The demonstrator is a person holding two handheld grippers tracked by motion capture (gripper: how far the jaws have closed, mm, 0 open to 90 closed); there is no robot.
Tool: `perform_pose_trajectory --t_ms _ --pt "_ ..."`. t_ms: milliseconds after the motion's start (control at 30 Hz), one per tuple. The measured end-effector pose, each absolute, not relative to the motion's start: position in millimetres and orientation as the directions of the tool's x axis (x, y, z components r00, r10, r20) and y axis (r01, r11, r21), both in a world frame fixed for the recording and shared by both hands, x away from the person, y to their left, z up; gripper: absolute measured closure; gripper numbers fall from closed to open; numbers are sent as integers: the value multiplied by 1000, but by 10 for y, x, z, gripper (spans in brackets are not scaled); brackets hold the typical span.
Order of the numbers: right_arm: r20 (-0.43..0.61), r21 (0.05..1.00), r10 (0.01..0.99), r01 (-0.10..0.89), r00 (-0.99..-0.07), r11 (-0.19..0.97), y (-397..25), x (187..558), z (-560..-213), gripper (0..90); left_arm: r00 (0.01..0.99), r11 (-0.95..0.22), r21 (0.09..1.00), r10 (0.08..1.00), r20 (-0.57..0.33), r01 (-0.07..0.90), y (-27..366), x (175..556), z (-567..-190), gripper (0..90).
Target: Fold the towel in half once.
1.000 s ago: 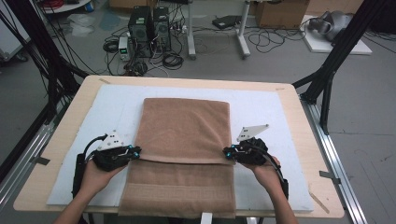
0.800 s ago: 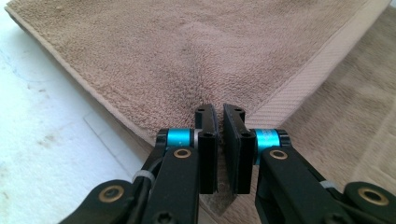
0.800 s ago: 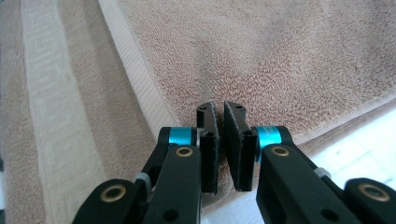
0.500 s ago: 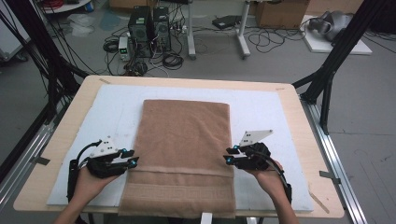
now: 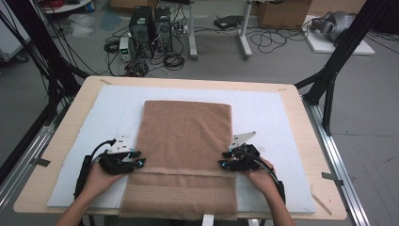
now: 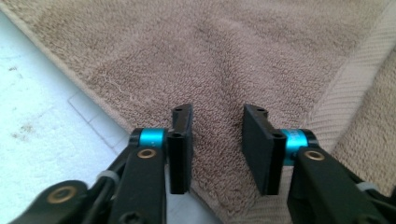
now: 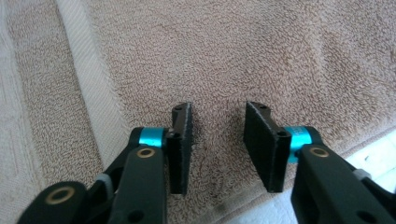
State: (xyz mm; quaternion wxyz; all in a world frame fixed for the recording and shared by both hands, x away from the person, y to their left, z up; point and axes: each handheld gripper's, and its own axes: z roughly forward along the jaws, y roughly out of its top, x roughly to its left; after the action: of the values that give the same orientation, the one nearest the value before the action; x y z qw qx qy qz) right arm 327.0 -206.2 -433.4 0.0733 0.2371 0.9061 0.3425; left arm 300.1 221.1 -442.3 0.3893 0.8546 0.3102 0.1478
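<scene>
Two grippers, left point(image 5: 139, 163) and right point(image 5: 222, 164), rest open-fingered, gripping nothing, at the brown towel's point(image 5: 186, 136) edges.

Your brown towel point(image 5: 187, 141) lay flat on the white mat, long side pointing away from you. Its near end carried a woven band and a key-pattern border, and it seemed to be folded there, perhaps.

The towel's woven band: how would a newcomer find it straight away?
Start at the wooden table and its white mat, where a brown towel lies. Near the person's end, between the left tool and right tool, runs the woven band, smooth and ribbed amid fluffy pile.
</scene>
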Motion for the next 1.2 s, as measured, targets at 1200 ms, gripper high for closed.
perform_pose_trajectory --t_ms 1200 --pt "66 728 418 331 -906 601 -2170 3041 -4006 825 767 -427 821 642 -21 380 2369 2646 -4104 860"
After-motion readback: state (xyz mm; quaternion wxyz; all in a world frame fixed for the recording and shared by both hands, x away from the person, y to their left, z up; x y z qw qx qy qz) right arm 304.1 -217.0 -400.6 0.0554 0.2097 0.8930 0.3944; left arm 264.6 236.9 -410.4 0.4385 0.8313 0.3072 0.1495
